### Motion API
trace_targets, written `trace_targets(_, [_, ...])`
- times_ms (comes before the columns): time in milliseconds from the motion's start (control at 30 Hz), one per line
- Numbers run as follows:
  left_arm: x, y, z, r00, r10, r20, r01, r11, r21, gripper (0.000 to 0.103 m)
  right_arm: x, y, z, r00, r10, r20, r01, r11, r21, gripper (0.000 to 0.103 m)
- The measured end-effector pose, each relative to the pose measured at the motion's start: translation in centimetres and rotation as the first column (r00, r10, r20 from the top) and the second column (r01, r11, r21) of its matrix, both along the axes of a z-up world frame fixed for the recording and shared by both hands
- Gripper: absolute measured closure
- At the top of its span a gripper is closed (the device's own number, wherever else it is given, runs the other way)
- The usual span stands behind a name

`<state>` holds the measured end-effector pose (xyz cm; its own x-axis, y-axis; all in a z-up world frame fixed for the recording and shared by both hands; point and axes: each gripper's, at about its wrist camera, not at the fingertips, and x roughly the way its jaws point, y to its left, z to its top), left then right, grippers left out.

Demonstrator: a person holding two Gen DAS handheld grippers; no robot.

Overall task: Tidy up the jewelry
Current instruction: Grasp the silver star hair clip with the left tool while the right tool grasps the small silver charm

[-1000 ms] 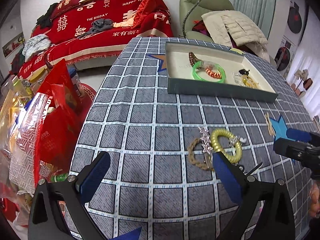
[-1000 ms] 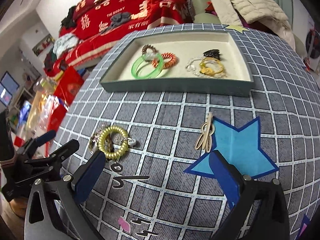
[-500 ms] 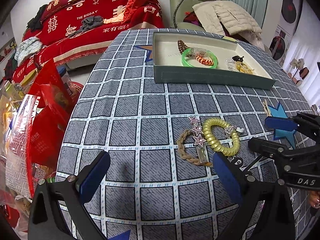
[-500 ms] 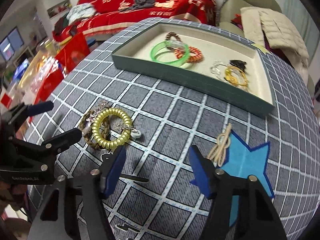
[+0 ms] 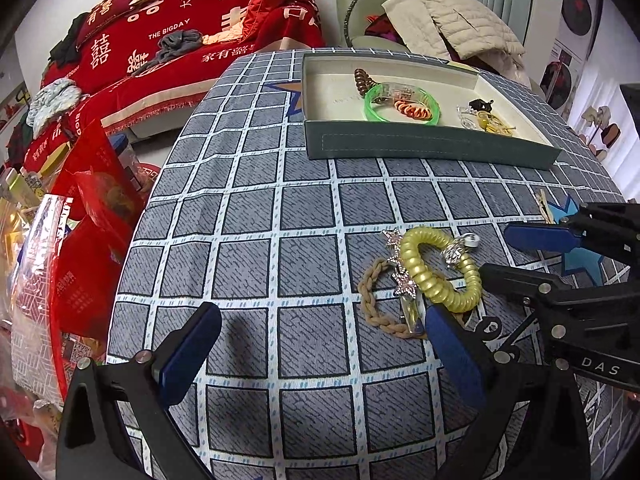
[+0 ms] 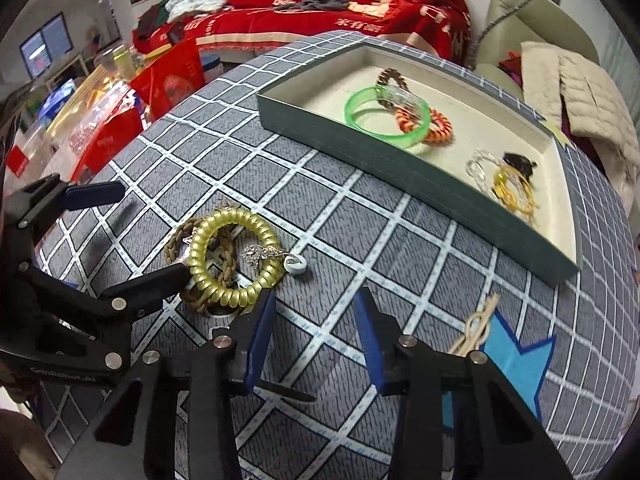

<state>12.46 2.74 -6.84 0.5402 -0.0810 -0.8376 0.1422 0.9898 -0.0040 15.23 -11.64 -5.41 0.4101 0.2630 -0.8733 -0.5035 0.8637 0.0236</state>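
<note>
A yellow spiral hair tie (image 5: 440,268) (image 6: 234,258) lies on the checked tablecloth over a brown braided band (image 5: 374,300) (image 6: 180,240), a star hair clip (image 5: 402,276) and a silver charm (image 6: 266,254). My left gripper (image 5: 320,354) is open and empty; its right finger sits next to the pile. My right gripper (image 6: 314,334) is open and empty, just in front of the pile, and it shows at the right in the left wrist view (image 5: 516,256). A green tray (image 5: 432,146) (image 6: 400,176) at the back holds a green bangle (image 6: 384,114), an orange coil tie and other pieces.
A tan knotted clip (image 6: 476,328) lies by a blue star print (image 6: 516,356) on the cloth. Red bags (image 5: 80,240) stand off the table's left edge. A red-covered sofa (image 5: 180,28) and an armchair with a beige jacket (image 5: 460,20) are behind.
Both grippers have moved in toward the jewelry pile. My right gripper's jaws have narrowed from wide open to a smaller gap. The pile has not moved.
</note>
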Motion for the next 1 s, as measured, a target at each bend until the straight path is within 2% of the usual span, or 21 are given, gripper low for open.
trace_targets(233, [0.4,0.6,0.0,1.000,0.008,-0.001,-0.008,1.000,0.001,0.000,0.9,0.5,0.5,0.999,0.052,-0.011,-0.052,0.999,0.005,0.059])
trace_targets(400, [0.7,0.5,-0.2,1.000,0.008,-0.002,-0.008,1.000,0.006,0.000,1.7,0.0,0.5,0.997,0.010,-0.081,0.000,0.992,0.125,0.059])
trace_targets(467, [0.8,0.4,-0.2,1.000,0.007,-0.002,-0.007,1.000,0.009,0.000,2.0,0.2,0.3,0.995,0.000,-0.098,0.014,0.990,0.143,0.060])
trace_targets(633, [0.8,0.3,-0.2,1.000,0.006,-0.002,-0.006,1.000,0.007,0.000,2.6,1.1,-0.1,0.993,0.002,-0.115,0.019,0.983,0.181,0.068])
trace_targets(700, [0.8,0.2,-0.2,1.000,0.005,-0.001,-0.005,1.000,0.007,0.000,2.8,1.3,-0.1,0.993,-0.002,-0.122,0.025,0.982,0.187,0.084])
trace_targets(733, [0.8,0.2,-0.1,1.000,0.003,0.001,-0.003,1.000,0.004,0.000,2.8,1.3,-0.1,0.992,-0.008,-0.128,0.032,0.981,0.190,0.087])
trace_targets(933, [0.8,-0.2,-0.1,1.000,-0.010,-0.001,0.010,1.000,0.006,0.000,2.5,0.3,-0.3,0.988,-0.044,-0.150,0.078,0.970,0.232,0.089])
trace_targets(1000, [0.9,-0.4,-0.1,1.000,-0.016,-0.003,0.016,1.000,0.009,0.005,2.3,-0.2,-0.2,0.987,-0.058,-0.149,0.094,0.966,0.242,0.090])
